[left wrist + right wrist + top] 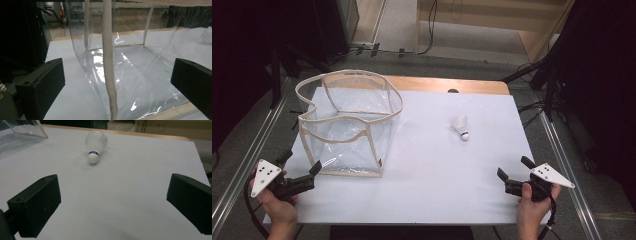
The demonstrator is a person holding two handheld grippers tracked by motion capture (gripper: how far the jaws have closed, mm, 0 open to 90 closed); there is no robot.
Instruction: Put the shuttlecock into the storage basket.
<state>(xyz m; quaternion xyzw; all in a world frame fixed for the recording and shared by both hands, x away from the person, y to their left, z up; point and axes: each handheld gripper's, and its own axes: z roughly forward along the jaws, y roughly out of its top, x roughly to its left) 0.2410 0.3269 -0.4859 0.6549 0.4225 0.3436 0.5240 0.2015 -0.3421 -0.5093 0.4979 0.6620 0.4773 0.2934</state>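
Shuttlecock [461, 128] lies on its side on the white table [437, 185], at about two o'clock from the table's middle, cork end pointing toward the person; in the right gripper view [95, 145] it sits at twelve o'clock ahead of the jaws, well apart from them, cork toward the camera.

Going from the left: the left gripper [301, 176] is held at the table's eight o'clock corner, jaws wide with nothing between them. It points at the clear bag [347, 125], a see-through plastic tote with cream fabric trim that stands upright with its mouth open at about ten o'clock on the table. In the left gripper view the bag's near corner seam [108, 72] rises just ahead, between the two spread jaws but not touched by them.

At the far right, the right gripper [514, 174] hovers at the table's four o'clock edge, jaws likewise wide and holding nothing, aimed toward eleven o'clock at the shuttlecock.

By the look of it, the work is at its very start: nothing is grasped, and both grippers face their targets. The likely job is to put the shuttlecock into the bag. The next move would call for the right gripper to travel forward and close gently on the cork or the skirt's base, since the feathers would crush easily, while the left steadies the floppy bag's rim.
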